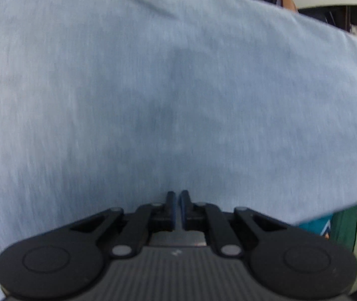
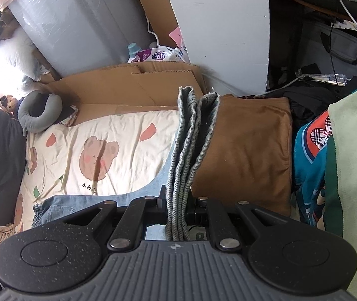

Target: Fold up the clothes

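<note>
Light blue heathered knit cloth (image 1: 168,95) spread across nearly whole left-wrist frame, directly ahead of left gripper (image 1: 177,195); jaws seen nearly together, grip on cloth not discernible. Right gripper (image 2: 177,198) clamped on bunched grey ribbed hem (image 2: 191,145), long axis running bottom centre to upper centre, over brown folded garment (image 2: 248,145) and cartoon-print bedsheet (image 2: 98,145).

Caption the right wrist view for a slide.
Right gripper clamps folded grey knit fabric above a cartoon-print bedsheet, brown garment alongside.
</note>
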A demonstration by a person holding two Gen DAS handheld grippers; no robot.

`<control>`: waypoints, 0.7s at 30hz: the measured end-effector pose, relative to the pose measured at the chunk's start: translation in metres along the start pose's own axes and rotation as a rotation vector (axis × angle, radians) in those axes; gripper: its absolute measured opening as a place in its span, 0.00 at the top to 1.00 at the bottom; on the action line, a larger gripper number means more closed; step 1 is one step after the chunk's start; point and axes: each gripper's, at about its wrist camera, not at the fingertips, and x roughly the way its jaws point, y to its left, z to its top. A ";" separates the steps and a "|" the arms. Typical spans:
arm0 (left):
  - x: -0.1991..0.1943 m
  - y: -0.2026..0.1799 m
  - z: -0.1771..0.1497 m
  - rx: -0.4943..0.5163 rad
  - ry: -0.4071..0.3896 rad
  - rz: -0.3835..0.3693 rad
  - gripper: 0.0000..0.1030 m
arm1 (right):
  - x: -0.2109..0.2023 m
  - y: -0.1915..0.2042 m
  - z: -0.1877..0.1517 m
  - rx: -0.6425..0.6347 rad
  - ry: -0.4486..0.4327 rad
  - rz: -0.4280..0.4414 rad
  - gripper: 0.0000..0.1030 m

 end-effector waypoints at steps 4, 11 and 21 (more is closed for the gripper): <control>-0.001 0.006 0.020 -0.017 -0.049 -0.003 0.97 | 0.000 0.004 0.000 -0.003 0.002 -0.001 0.91; 0.013 0.012 0.065 -0.013 -0.097 0.002 0.97 | 0.006 0.009 -0.002 -0.008 0.001 0.003 0.91; 0.035 -0.003 0.139 -0.019 -0.193 0.057 0.97 | 0.014 0.025 0.007 -0.037 0.030 0.016 0.91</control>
